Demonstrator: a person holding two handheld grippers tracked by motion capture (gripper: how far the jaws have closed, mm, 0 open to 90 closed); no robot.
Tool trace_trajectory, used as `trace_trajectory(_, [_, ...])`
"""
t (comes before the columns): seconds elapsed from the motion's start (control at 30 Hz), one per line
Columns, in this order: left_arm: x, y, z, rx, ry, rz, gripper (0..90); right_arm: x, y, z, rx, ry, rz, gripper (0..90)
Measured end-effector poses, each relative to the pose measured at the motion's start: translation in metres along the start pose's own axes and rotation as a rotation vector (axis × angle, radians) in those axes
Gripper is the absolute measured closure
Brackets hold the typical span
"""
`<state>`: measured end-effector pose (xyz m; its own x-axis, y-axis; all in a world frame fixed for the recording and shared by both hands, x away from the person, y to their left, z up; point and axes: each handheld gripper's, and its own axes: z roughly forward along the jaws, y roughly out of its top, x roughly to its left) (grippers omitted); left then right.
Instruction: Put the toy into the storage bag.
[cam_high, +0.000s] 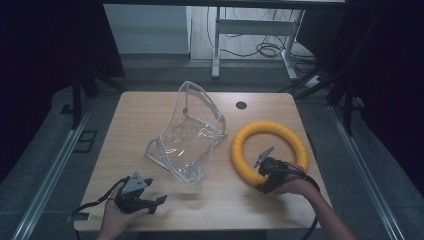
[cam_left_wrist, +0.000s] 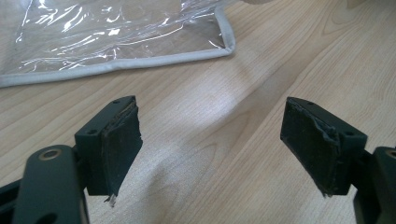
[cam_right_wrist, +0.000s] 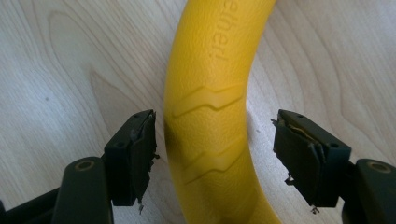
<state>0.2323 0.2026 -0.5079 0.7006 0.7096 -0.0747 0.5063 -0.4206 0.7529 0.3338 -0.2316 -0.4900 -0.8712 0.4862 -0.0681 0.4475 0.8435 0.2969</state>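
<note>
One yellow ring, one clear bag, two grippers on the bench.

From the high view we count one yellow ring (cam_high: 270, 151) lying flat at the right of the wooden bench (cam_high: 215, 197), one clear plastic bag (cam_high: 189, 135) standing at the middle, the left gripper (cam_high: 159, 200) near the front edge and the right gripper (cam_high: 260, 176) at the ring's near arc. In the left gripper view our fingers (cam_left_wrist: 119, 140) stand wide apart over bare wood, the bag's grey-edged corner just ahead. In the right gripper view the fingers (cam_right_wrist: 140, 154) are spread either side of the ring, not clamped; raised lettering on it is cut off, reading roughly "elher!".
</note>
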Motion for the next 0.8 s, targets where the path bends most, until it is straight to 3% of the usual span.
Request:
trace_trajectory(0.1, [0.000,0.000,0.000,-0.001,-0.003,-0.003,19.9,-0.002,0.000,0.005,0.034,-0.011,-0.008,31.8])
trace_trajectory(0.53, [0.000,0.000,0.000,0.000,-0.003,-0.001,19.9,-0.007,0.009,0.016,0.089,0.046,-0.042,37.8])
trace_trajectory(0.63, [0.000,0.000,0.000,-0.002,-0.004,-0.001,19.9,-0.008,0.011,0.016,0.104,0.081,-0.043,42.8])
trace_trajectory(0.8, [0.000,0.000,0.000,0.000,-0.005,-0.001,19.9,-0.009,0.016,0.017,0.139,0.092,-0.080,45.5])
